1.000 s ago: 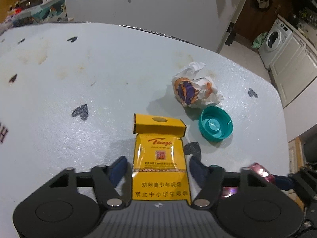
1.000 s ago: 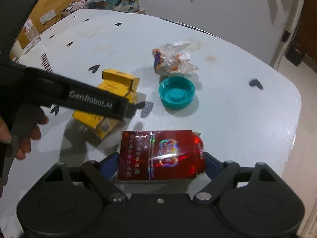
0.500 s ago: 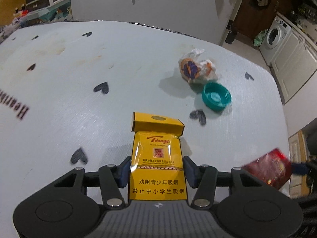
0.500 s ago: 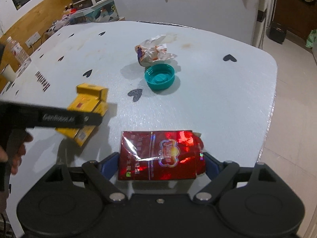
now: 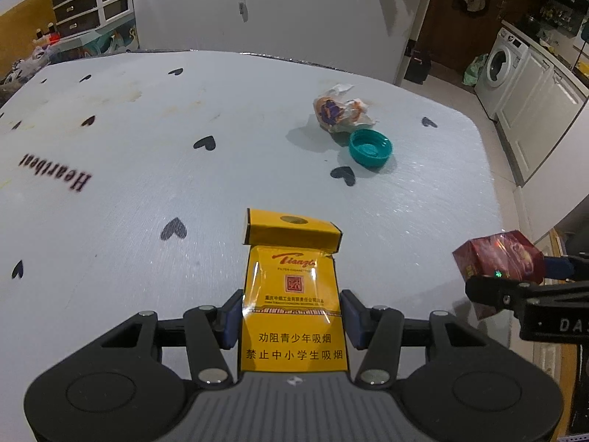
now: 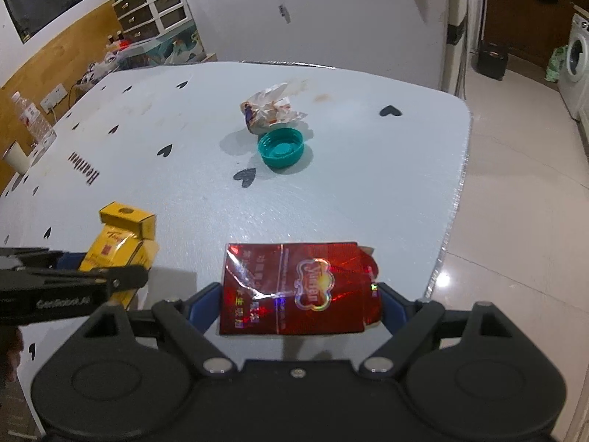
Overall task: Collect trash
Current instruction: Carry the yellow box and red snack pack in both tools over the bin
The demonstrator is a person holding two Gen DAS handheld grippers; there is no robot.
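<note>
My left gripper (image 5: 292, 316) is shut on a yellow cigarette pack (image 5: 292, 294) with its lid flipped open, held above the table. My right gripper (image 6: 300, 304) is shut on a red cigarette pack (image 6: 298, 289), also lifted. Each pack shows in the other view: the yellow pack in the right wrist view (image 6: 121, 243), the red pack in the left wrist view (image 5: 498, 258). A crumpled wrapper (image 5: 340, 110) and a teal bottle cap (image 5: 370, 147) lie on the white table (image 5: 147, 184); they also show in the right wrist view as wrapper (image 6: 270, 110) and cap (image 6: 281, 147).
The table has black heart prints and rounded edges; its right edge (image 6: 454, 191) drops to a tiled floor. A water bottle (image 6: 31, 118) and a cup (image 6: 14, 156) stand at the far left. A washing machine (image 5: 502, 62) stands at the back right.
Both grippers have risen and drawn back from the table, each carrying its pack. The left gripper closed on the yellow pack about a second ago. The wrapper and cap have not moved.
</note>
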